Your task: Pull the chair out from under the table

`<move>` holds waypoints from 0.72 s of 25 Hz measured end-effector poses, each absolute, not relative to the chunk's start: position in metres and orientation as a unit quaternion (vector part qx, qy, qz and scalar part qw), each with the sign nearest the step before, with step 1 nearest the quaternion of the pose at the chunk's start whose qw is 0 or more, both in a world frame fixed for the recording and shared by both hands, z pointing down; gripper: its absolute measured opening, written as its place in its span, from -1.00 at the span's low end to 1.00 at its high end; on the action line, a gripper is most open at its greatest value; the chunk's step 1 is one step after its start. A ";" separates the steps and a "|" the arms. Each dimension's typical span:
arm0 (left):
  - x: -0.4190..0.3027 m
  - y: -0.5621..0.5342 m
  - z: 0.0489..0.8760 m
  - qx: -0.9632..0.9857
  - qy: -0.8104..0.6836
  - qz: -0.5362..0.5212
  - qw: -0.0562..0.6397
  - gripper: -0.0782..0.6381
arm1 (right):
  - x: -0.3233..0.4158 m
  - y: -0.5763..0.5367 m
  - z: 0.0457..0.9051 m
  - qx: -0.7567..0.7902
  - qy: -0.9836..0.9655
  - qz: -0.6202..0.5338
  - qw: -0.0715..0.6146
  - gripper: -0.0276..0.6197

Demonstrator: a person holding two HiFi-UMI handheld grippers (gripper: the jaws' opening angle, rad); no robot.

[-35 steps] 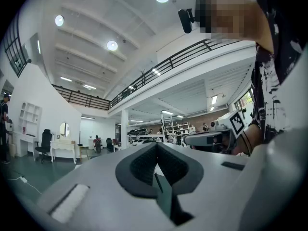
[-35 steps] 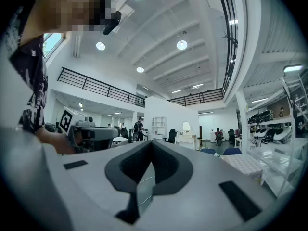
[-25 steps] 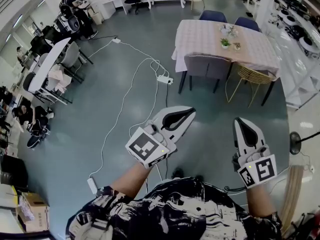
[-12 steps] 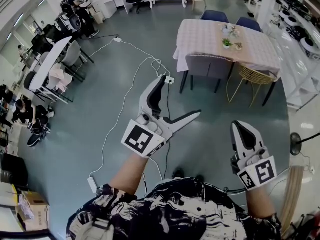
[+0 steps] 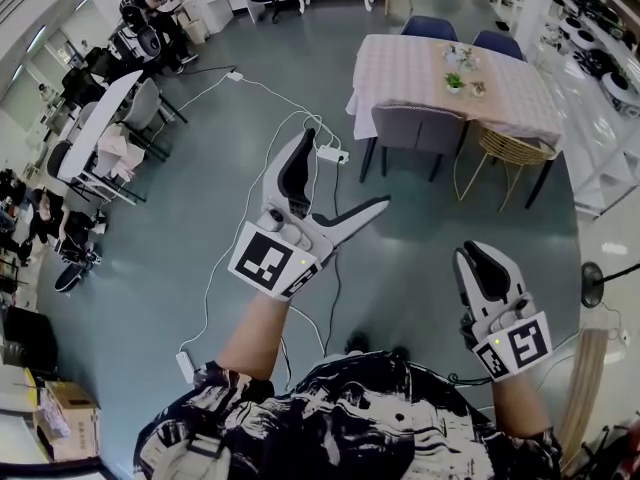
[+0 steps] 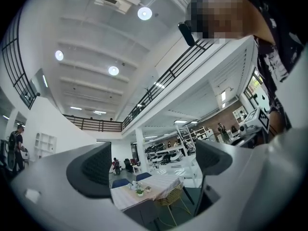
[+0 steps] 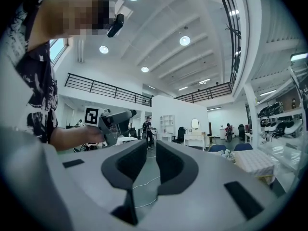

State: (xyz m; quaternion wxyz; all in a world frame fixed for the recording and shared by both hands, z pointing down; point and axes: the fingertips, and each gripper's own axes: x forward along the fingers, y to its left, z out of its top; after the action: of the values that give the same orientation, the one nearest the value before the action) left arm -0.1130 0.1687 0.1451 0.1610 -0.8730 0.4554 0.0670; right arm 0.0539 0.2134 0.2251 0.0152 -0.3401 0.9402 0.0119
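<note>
A table (image 5: 430, 73) with a checked cloth stands far ahead on the grey floor. A grey padded chair (image 5: 415, 128) and a gold wire chair (image 5: 500, 153) are tucked in at its near side, and two blue chairs (image 5: 428, 28) at its far side. My left gripper (image 5: 345, 168) is raised in mid-air well short of the table. Its jaws are opening wide with nothing between them. In the left gripper view the table (image 6: 149, 186) and the grey chair (image 6: 144, 213) show between the spread pads (image 6: 91, 170). My right gripper (image 5: 480, 268) hangs lower at the right, shut and empty.
A white cable runs across the floor to a power strip (image 5: 330, 156) in front of the table. Desks with office chairs and seated people (image 5: 100, 128) line the left side. A cardboard box (image 5: 60, 418) sits at the lower left. Shelving (image 5: 610, 88) stands right of the table.
My left gripper went from shut to wide open and moved up and a little left in the head view. My right gripper stayed almost where it was.
</note>
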 end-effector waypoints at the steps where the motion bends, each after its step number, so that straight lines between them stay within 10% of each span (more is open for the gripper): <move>1: -0.111 0.168 0.146 -0.874 0.454 0.065 0.160 0.65 | 0.055 0.213 0.226 -0.340 0.940 0.012 0.014 -0.73; 18: -0.073 0.136 0.159 -0.881 0.446 0.047 0.151 0.65 | 0.094 0.198 0.248 -0.351 0.936 -0.016 0.013 -0.88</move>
State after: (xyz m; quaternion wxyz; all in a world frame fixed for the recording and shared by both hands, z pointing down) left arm -0.0726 0.1364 0.1592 0.1511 -0.8809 0.4460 0.0474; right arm 0.0942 0.1979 0.2483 0.0132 -0.3514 0.9360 -0.0156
